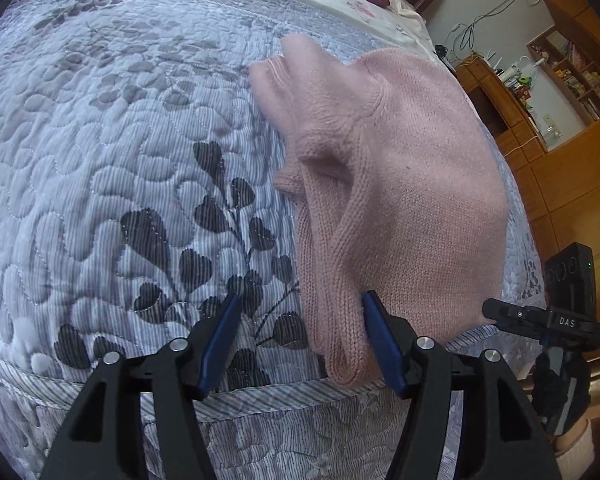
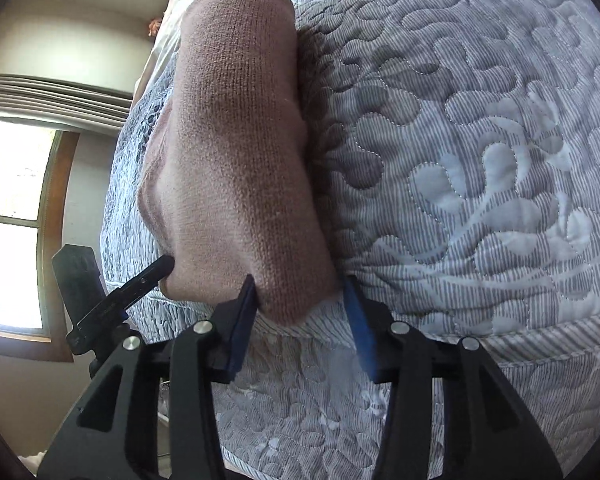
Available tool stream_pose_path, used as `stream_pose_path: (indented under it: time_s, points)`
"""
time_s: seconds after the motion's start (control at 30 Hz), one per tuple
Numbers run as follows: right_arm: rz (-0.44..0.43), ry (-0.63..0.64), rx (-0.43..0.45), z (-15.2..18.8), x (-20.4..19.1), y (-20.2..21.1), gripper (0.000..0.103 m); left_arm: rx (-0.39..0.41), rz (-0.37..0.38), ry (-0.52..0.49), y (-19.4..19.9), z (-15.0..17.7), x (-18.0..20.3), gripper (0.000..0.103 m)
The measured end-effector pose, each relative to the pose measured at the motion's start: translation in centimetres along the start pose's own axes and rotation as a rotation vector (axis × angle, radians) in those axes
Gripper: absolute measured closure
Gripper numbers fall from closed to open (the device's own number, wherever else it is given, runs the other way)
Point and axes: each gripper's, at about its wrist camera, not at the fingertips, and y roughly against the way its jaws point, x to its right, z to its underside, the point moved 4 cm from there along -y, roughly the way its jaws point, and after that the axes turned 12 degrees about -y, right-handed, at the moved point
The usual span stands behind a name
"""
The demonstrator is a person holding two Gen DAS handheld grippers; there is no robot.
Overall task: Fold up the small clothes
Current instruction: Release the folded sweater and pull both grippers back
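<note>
So I've got the pink knitted sweater [image 1: 412, 168] lying folded on the grey-and-white quilted bedspread [image 1: 112, 168], right at the near edge of the bed. My left gripper [image 1: 300, 340] is spread wide, with a rolled edge of the knit sitting between its blue pads [image 1: 220, 344], nothing pinched. My right gripper [image 2: 300, 324] is spread too, its pads either side of the sweater's near corner, not squeezing it. Wooden shelving [image 1: 560, 80] off to the side
</note>
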Motion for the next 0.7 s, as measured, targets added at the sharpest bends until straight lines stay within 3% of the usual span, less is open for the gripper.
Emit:
stream_pose_path:
  time_s: [0.13, 0.3, 0.4, 0.7]
  points:
    - [0.071, 0.041, 0.058, 1.7, -0.3, 2.8, 0.037, 0.004, -0.049, -0.034, 2.4, 0.3, 1.4, 0.039]
    - [0.210, 0.115, 0.169, 4.4, -1.4, 5.8, 0.017, 0.029, -0.098, -0.043, 5.7, 1.4, 3.2, 0.024]
    - [0.289, 0.159, 0.224, 6.2, -2.2, 7.2, 0.013, 0.037, -0.129, -0.043, 7.4, 2.1, 4.1, 0.023]
    - [0.412, 0.204, 0.298, 10.3, -5.4, 9.1, 0.010, 0.029, -0.216, -0.057, 10.3, 4.3, 6.2, 0.019]
